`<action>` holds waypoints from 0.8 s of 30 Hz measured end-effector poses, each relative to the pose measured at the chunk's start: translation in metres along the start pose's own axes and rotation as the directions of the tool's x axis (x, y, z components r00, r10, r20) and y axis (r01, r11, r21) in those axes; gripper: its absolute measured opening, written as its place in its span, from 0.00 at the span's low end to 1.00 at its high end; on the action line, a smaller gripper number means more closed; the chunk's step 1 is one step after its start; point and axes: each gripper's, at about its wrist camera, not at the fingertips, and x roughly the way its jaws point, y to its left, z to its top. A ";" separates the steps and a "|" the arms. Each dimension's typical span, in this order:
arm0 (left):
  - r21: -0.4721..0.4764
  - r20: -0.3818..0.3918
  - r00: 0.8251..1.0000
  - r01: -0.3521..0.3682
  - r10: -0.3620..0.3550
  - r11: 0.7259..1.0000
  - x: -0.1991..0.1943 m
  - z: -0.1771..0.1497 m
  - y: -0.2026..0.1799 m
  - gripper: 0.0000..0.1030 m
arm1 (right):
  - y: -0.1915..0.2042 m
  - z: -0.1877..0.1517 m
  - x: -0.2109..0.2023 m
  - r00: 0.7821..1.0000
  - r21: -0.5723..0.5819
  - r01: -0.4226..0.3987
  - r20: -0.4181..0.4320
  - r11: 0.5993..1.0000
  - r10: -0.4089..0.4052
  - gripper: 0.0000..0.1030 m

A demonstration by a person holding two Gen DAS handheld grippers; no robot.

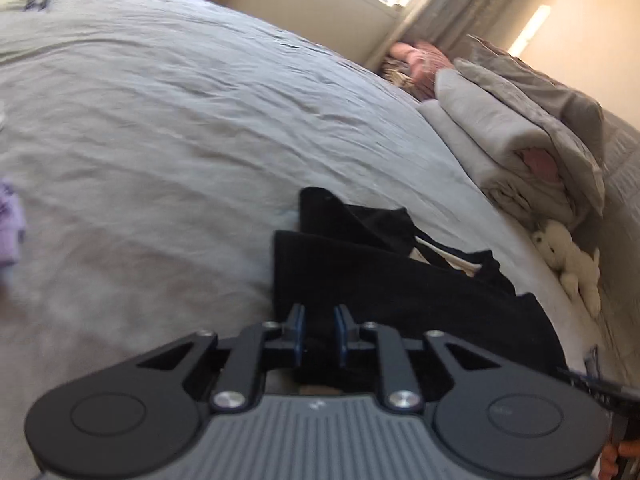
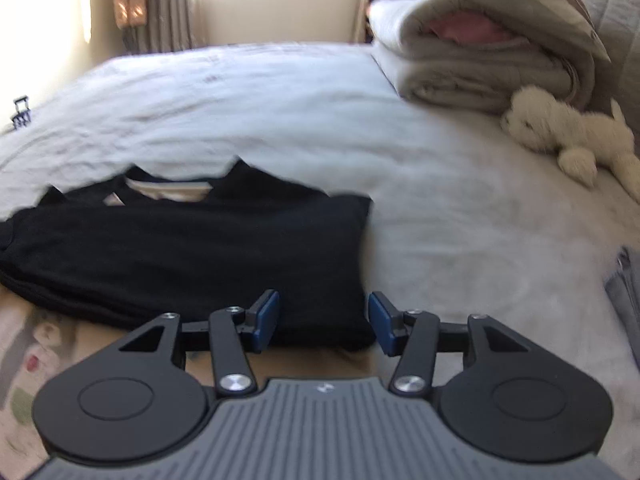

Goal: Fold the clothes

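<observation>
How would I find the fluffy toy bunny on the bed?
Start at the big bed with the pale grey cover. Look to the stack of folded blankets at its far right side. The plush toy lies just in front of that stack, the only fluffy cream-white thing there.

The left claw (image 1: 320,330) is held low and level, its two blue-padded fingers (image 1: 298,326) drawn in to a narrow gap with dark fabric lying between them, though whether the pads actually pinch it is hard to tell. The right claw (image 2: 323,322) is held at much the same height, its blue pads (image 2: 267,314) spread wide apart and gripping nothing. At the bottom right edge of the left wrist view, a few fingertips of the person's hand (image 1: 618,456) show.
</observation>
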 end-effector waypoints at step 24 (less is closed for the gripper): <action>-0.087 -0.360 0.928 0.068 -0.095 0.994 -0.166 -0.151 0.016 0.30 | -0.040 -0.104 -0.145 0.884 0.270 -0.119 -0.410 0.955 0.226 0.52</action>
